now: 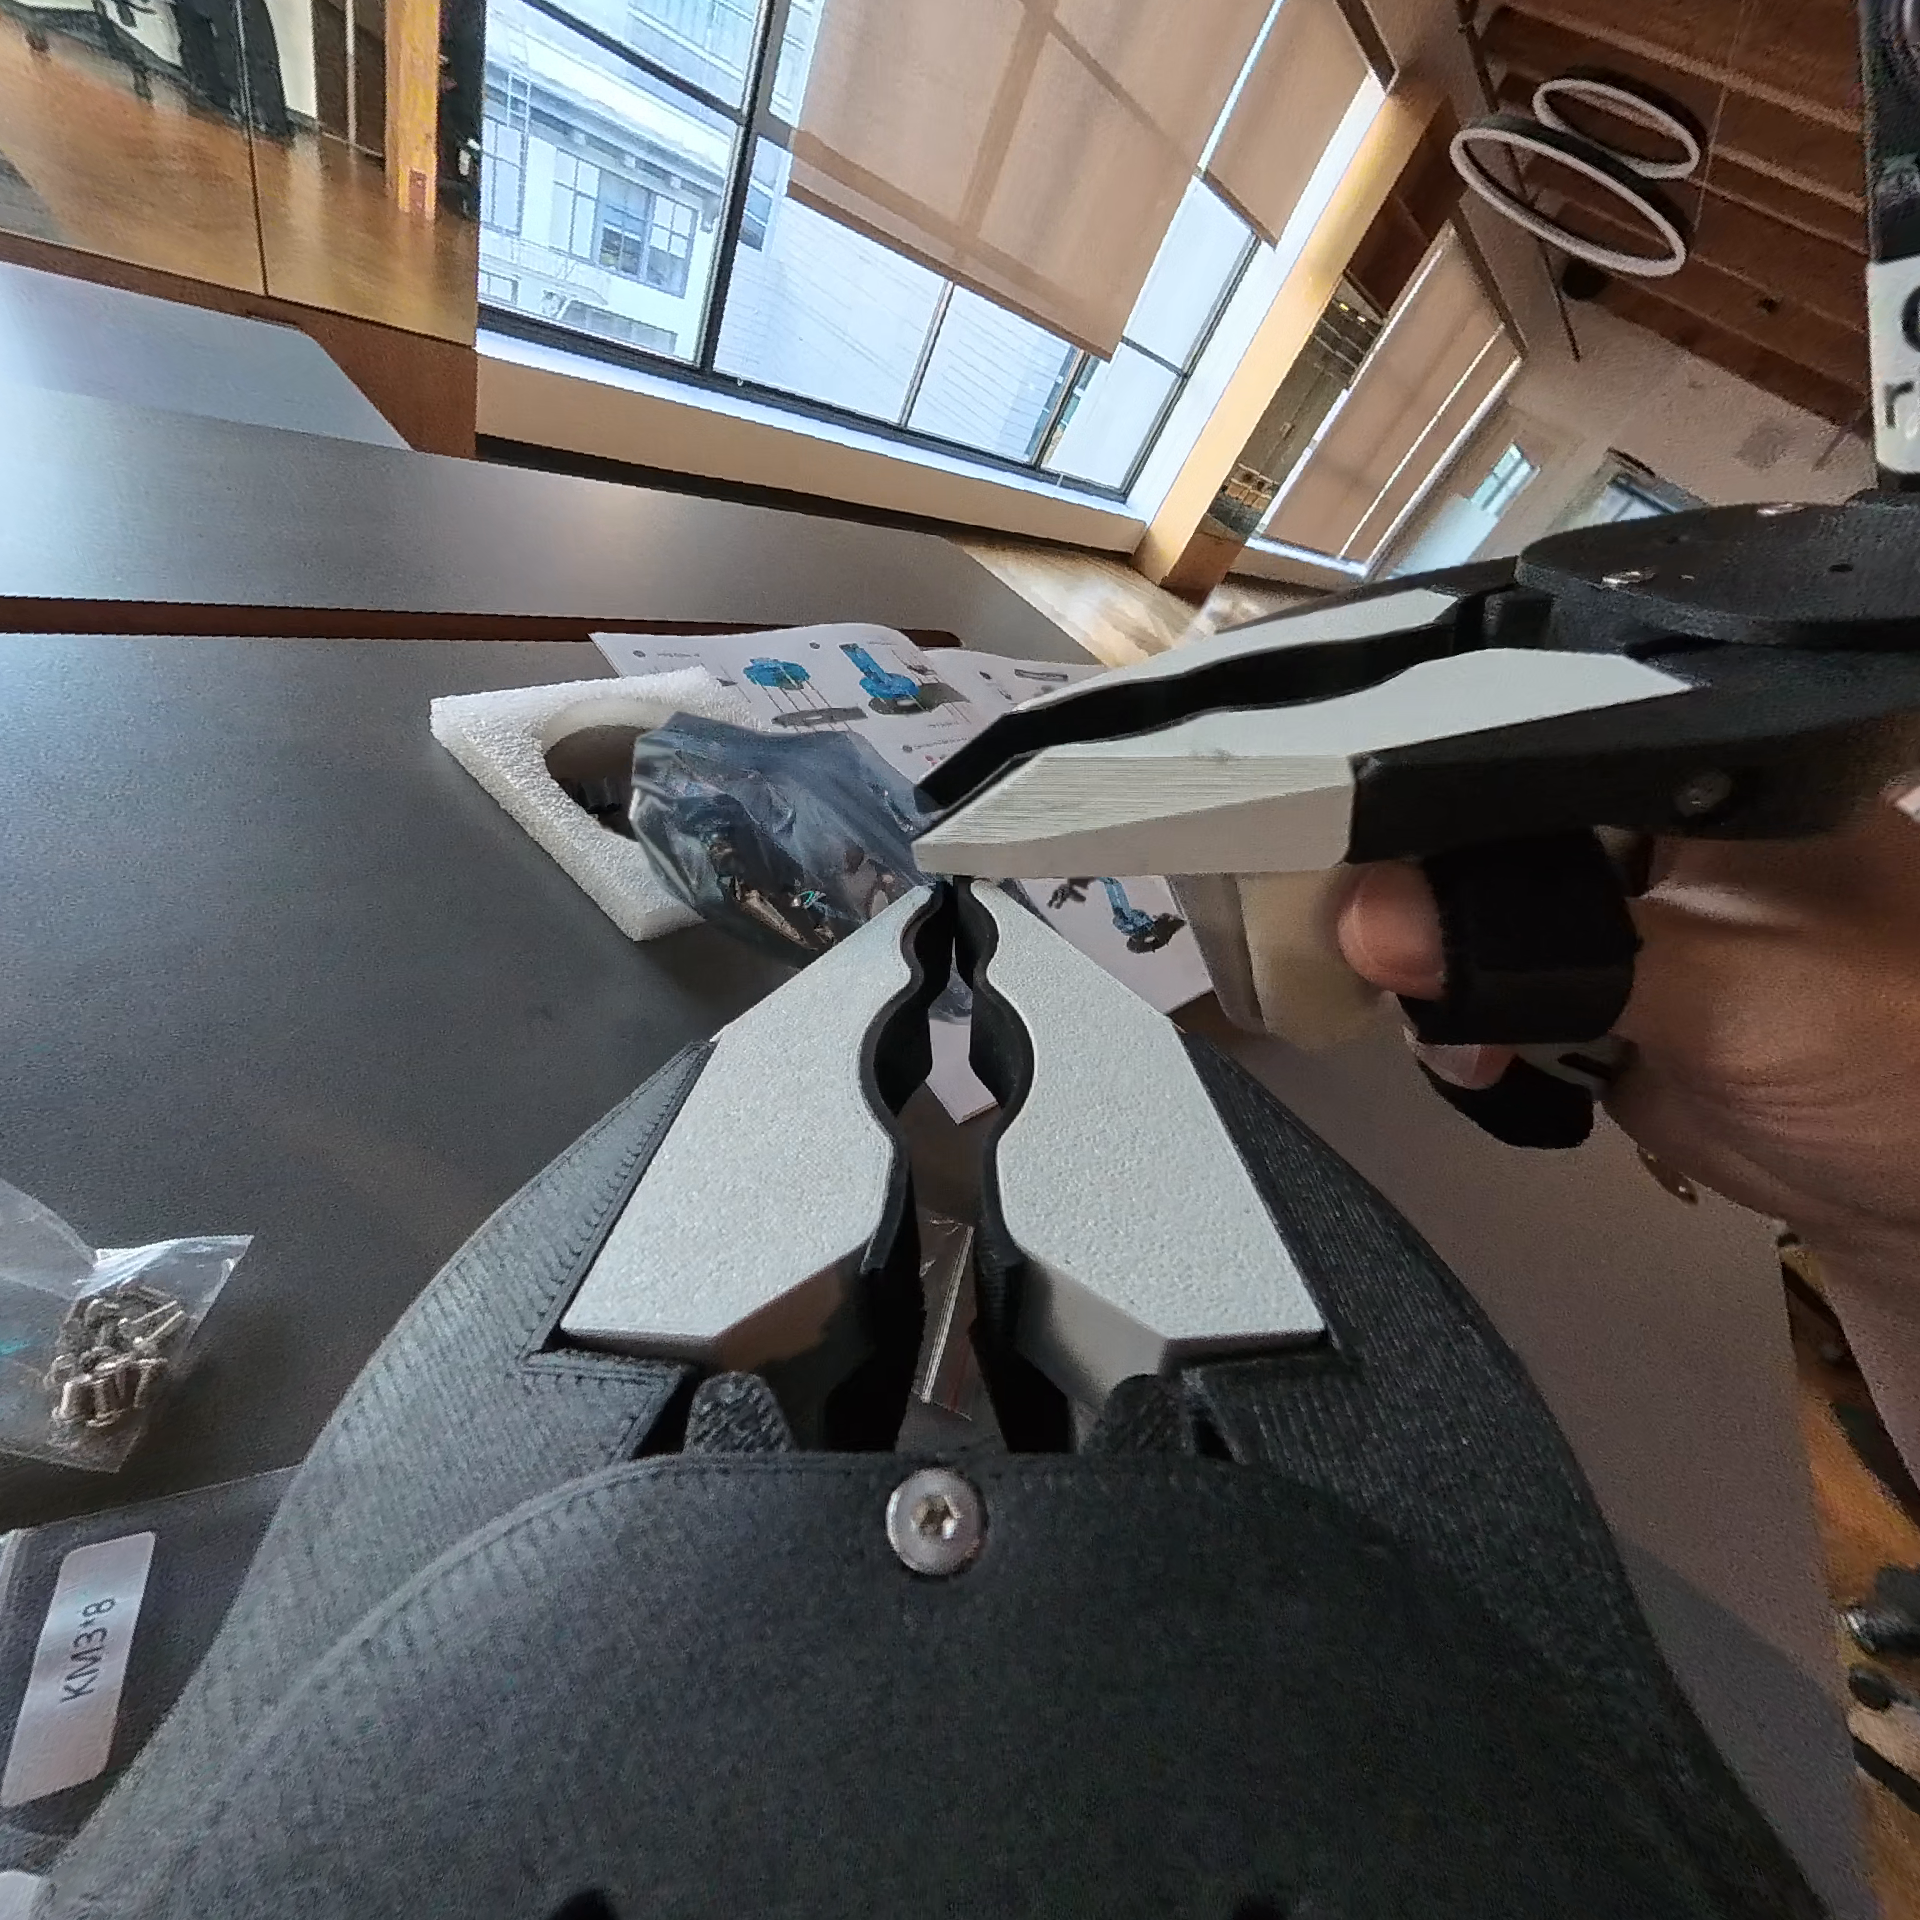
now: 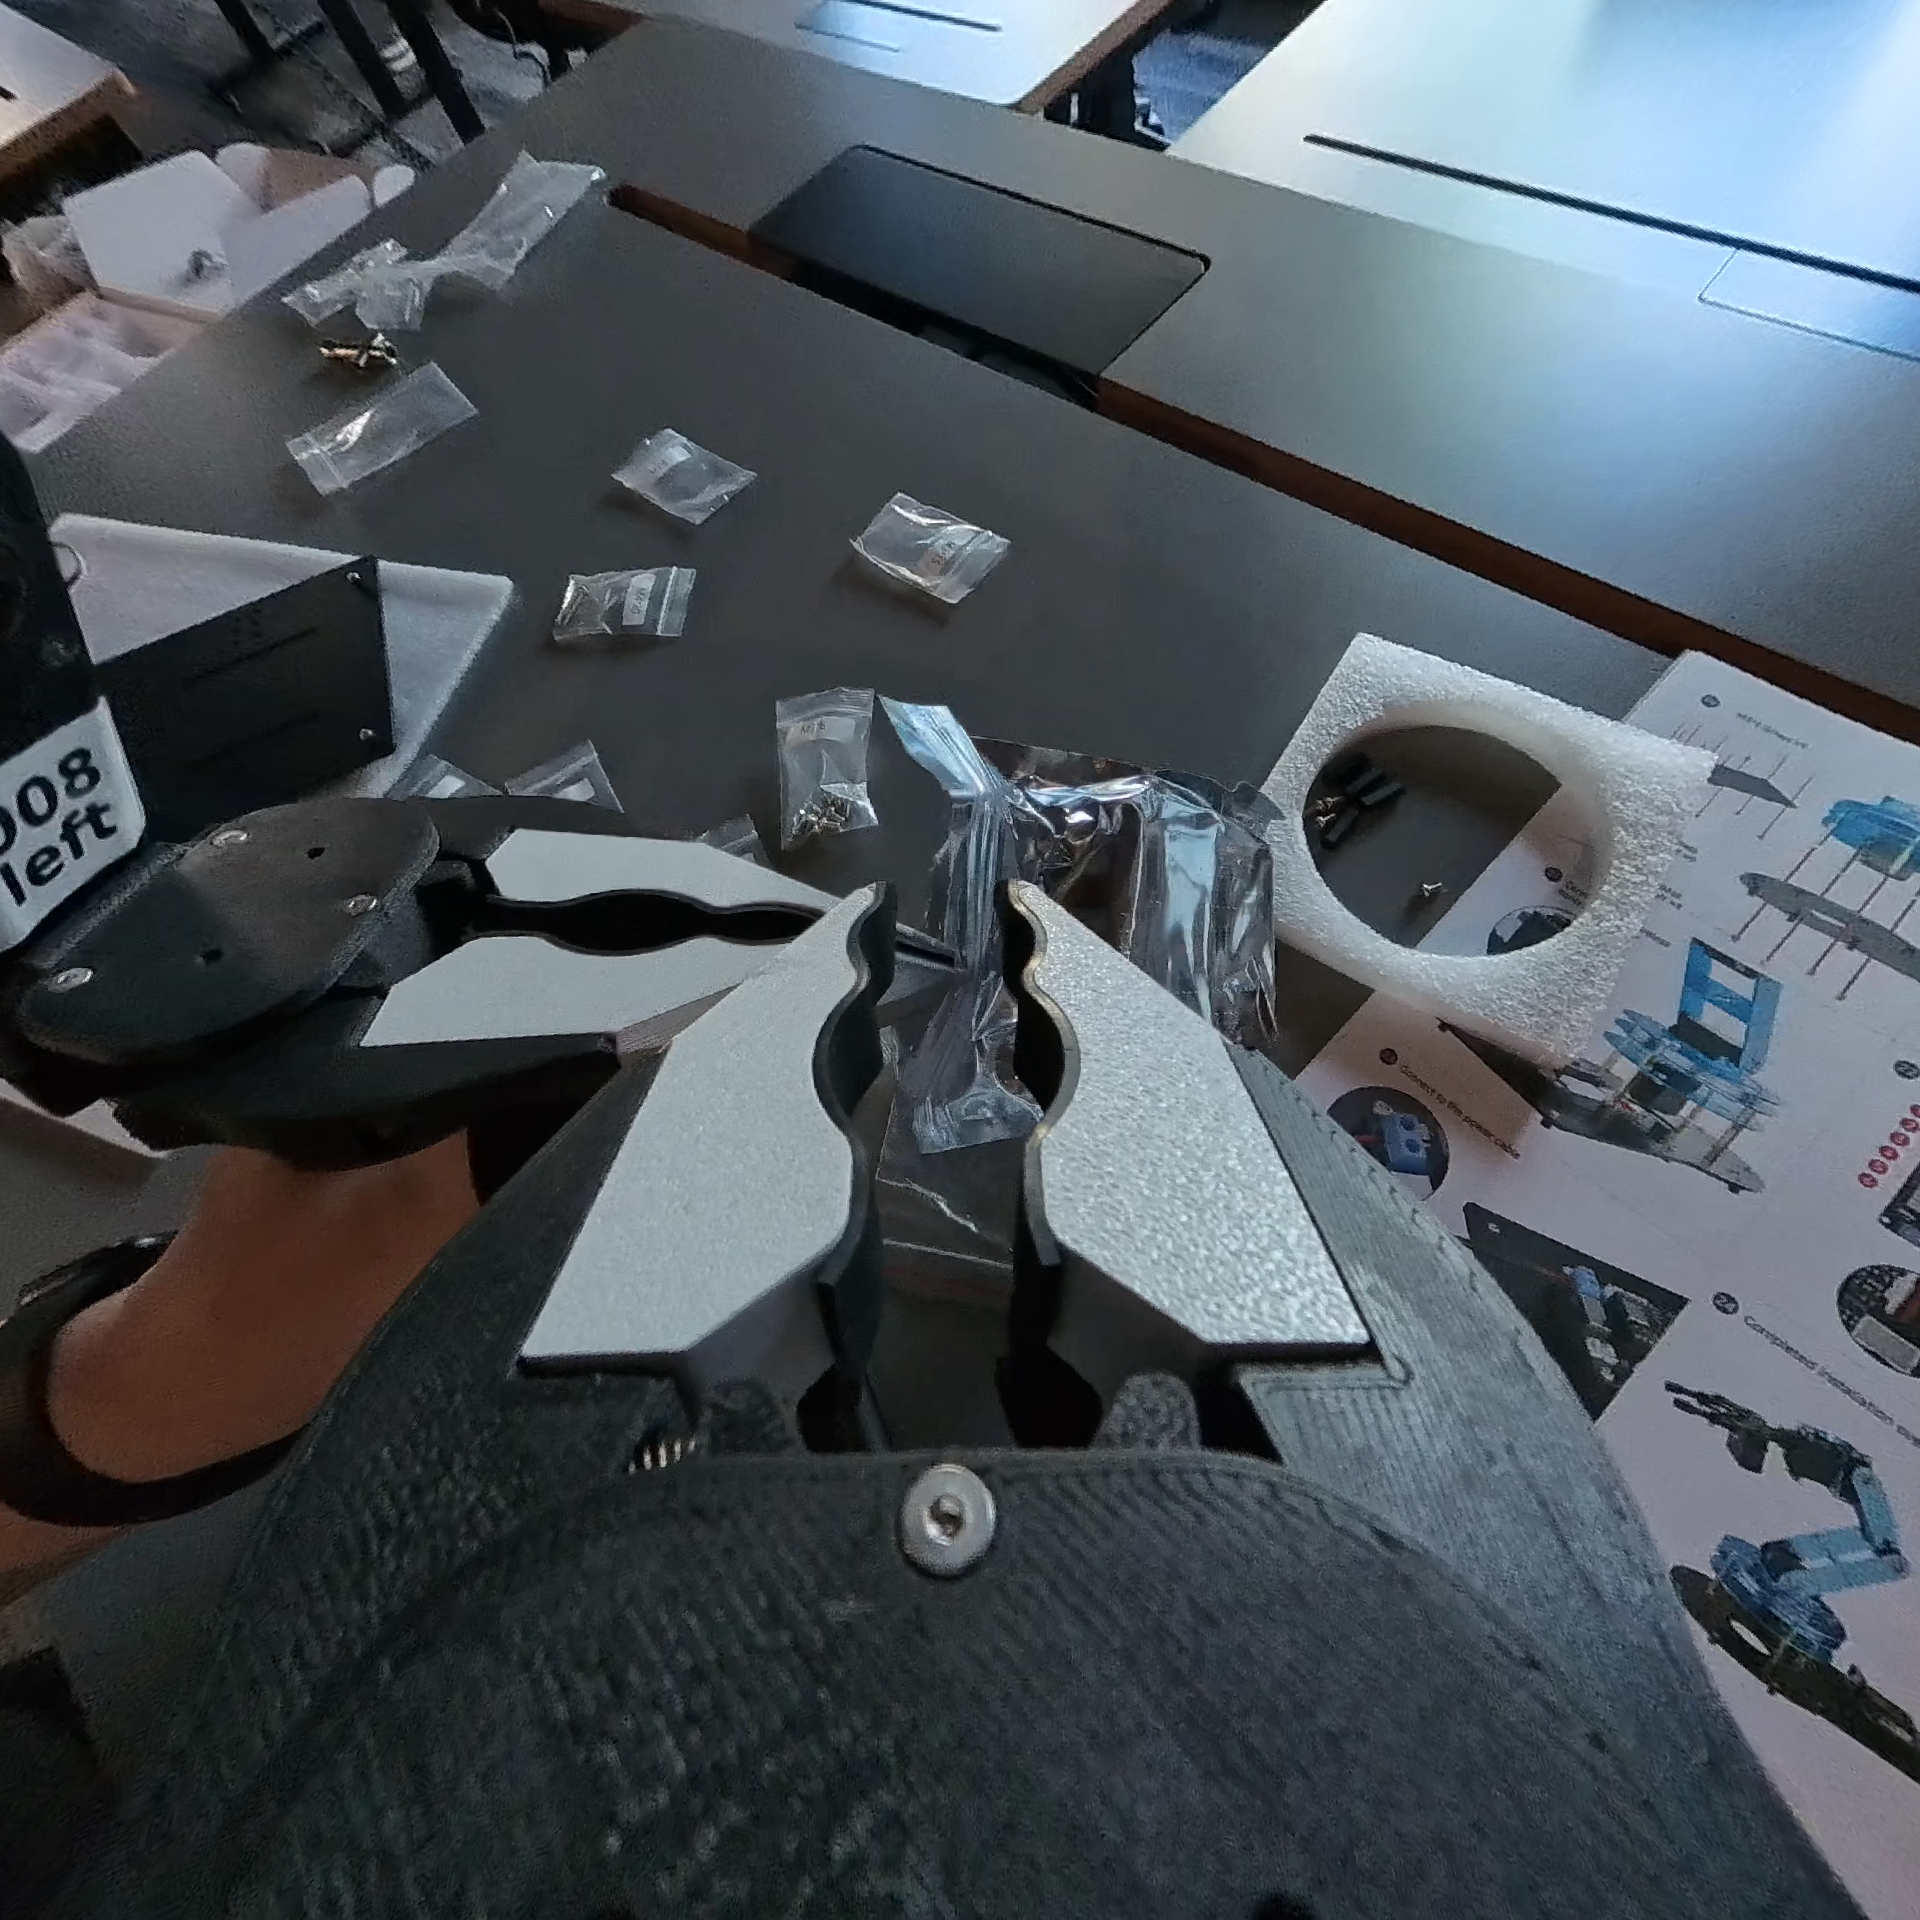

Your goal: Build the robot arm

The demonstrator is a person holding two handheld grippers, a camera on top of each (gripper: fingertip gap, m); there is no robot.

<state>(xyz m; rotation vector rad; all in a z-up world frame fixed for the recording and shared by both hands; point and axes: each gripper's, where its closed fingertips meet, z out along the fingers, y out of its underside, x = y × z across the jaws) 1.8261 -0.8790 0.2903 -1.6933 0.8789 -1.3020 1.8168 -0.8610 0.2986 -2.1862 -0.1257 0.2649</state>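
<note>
A crumpled silvery anti-static bag (image 1: 758,821) with dark parts inside lies partly on a white foam frame (image 1: 499,727) with a round hole. My left gripper (image 1: 951,904) has its tips together on an edge of the bag, and foil shows between its fingers. It enters the right wrist view from the left (image 2: 790,935). My right gripper (image 2: 951,914) is slightly open, with a twisted part of the bag (image 2: 1143,883) between its fingers. In the left wrist view it comes in from the right (image 1: 920,826), and its tips meet the left gripper's tips at the bag.
A printed instruction sheet (image 2: 1714,1299) lies under the foam frame (image 2: 1621,935) on the dark table (image 2: 1143,520). Several small clear bags of screws (image 2: 826,769) lie scattered to the left, one near me (image 1: 104,1340). A black plate (image 2: 249,686) and white boxes (image 2: 177,229) sit far left. Less than 4 cm separates the two grippers' tips.
</note>
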